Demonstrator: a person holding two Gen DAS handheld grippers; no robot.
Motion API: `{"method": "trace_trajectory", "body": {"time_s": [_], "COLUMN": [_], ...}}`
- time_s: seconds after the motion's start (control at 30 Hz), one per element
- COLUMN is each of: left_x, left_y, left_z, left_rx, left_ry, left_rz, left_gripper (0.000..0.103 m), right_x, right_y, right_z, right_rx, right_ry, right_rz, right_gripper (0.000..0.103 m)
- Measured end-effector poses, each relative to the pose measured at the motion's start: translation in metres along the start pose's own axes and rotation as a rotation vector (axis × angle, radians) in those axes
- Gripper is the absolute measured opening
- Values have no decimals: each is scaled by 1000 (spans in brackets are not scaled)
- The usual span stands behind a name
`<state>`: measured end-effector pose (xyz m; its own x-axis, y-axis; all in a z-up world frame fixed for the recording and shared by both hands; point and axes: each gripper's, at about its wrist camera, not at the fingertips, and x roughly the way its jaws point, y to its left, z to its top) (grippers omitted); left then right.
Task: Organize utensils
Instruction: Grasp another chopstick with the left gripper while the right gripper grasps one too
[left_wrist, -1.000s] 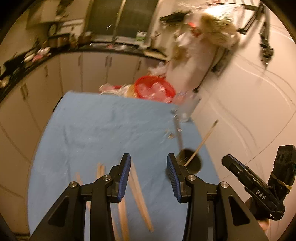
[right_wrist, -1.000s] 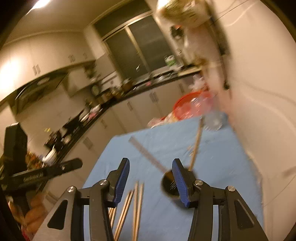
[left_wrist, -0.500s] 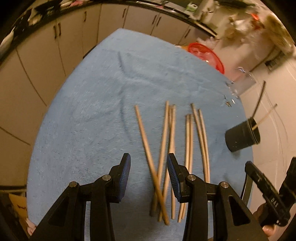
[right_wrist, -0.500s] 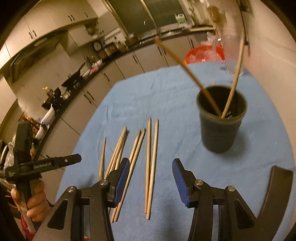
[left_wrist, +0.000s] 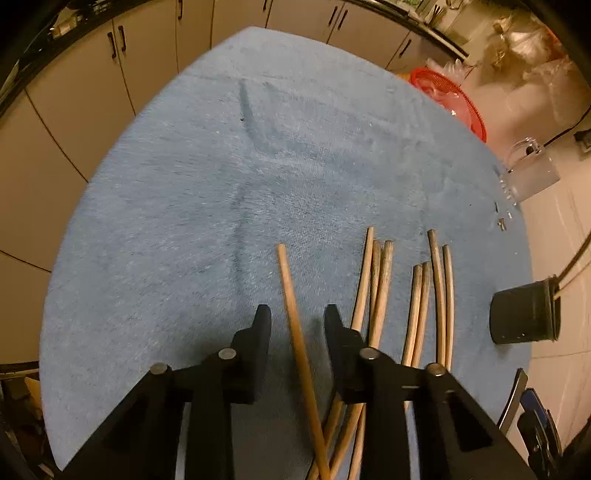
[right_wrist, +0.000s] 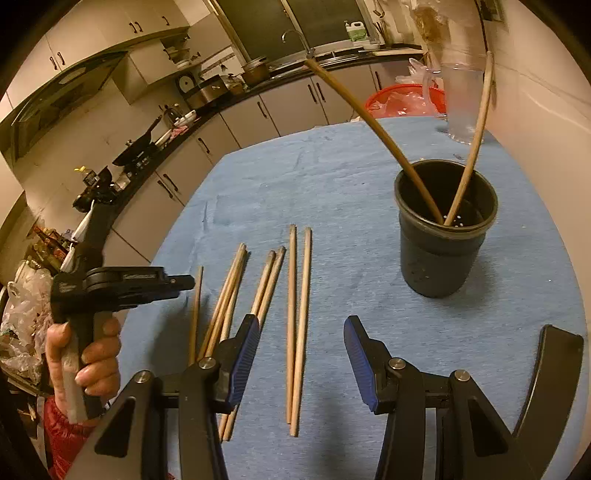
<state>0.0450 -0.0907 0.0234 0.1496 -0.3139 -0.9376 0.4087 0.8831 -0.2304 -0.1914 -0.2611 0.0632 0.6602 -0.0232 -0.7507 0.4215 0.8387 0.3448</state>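
Observation:
Several wooden chopsticks lie side by side on the blue cloth. A black cup stands to their right and holds two chopsticks. My right gripper is open, low over the rightmost pair. My left gripper is open, with the leftmost chopstick lying between its fingers. It also shows in the right wrist view, at the left by that stick. The cup shows at the right edge of the left wrist view.
A clear glass jug and a red basket stand at the far end of the table. A wall runs along the right side. Kitchen cabinets lie beyond the left edge of the cloth.
Both grippers tilted down from the room toward the table. The left gripper dropped lower and now straddles the leftmost chopstick. The right gripper moved over the rightmost pair.

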Motion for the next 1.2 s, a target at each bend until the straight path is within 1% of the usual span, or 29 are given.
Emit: {"method": "trace_trajectory", "body": {"time_s": [0.03,0.1,0.13,0.17,0.2,0.23,0.3,0.33,0.37,0.4,0.43,0.5,0.63,0.73,0.8,0.9,0.97,1.03,1.1,1.13,1.17,1.2], "left_x": [4,11,16,18,16,17,14,12,9,7,5,4,2,5,6,7,12,14,14,15,16,18], "left_y": [-4,-7,-8,-10,-10,-10,-5,0,4,8,13,21,24,25,25,26,20,17,11,8,6,3], "left_z": [2,4,4,4,1,1,-5,-9,-13,-15,-18,-21,-19,-16,-14,-10,-3,1,3,5,7,9], "left_rx": [12,20,26,33,49,54,57,64,67,68,66,64,73,86,89,95,103,106,112,109,107,111], "left_ry": [1,10,14,12,-6,-6,-7,-11,-13,-15,-14,-10,-3,-1,-2,-3,-3,-4,-11,-18,-24,-27], "left_rz": [8,46,69,90,112,115,124,129,129,130,130,117,98,92,88,87,93,102,113,116,111,88], "left_gripper": [23,19,12,8,8,8,8,8,8,8,7,7,8,8,8,8,8,8,7,7,7,6], "right_x": [1,4,5,7,11,14,23,29,36,43,52,72,113,134,147,163,173,181,185,186,186,185], "right_y": [-1,0,1,3,6,8,13,15,19,22,25,28,30,30,27,24,26,26,28,29,29,29], "right_z": [1,5,7,9,13,16,24,30,35,40,46,58,78,88,93,100,102,102,102,102,102,102], "right_rx": [2,0,-5,-13,-23,-27,-37,-40,-47,-60,-68,-70,-74,-83,-69,-64,-83,-83,-104,-108,-105,-106], "right_ry": [1,8,10,14,22,27,40,52,64,75,88,120,181,204,224,256,271,286,279,275,273,271], "right_rz": [-1,-8,-12,-17,-23,-27,-41,-46,-49,-55,-74,-101,-169,-219,-227,-229,-252,-263,-286,-285,-274,-266], "right_gripper": [51,51,51,51,51,50,41,39,39,36,29,29,29,29,29,24,22,18,14,10,7,7]}}
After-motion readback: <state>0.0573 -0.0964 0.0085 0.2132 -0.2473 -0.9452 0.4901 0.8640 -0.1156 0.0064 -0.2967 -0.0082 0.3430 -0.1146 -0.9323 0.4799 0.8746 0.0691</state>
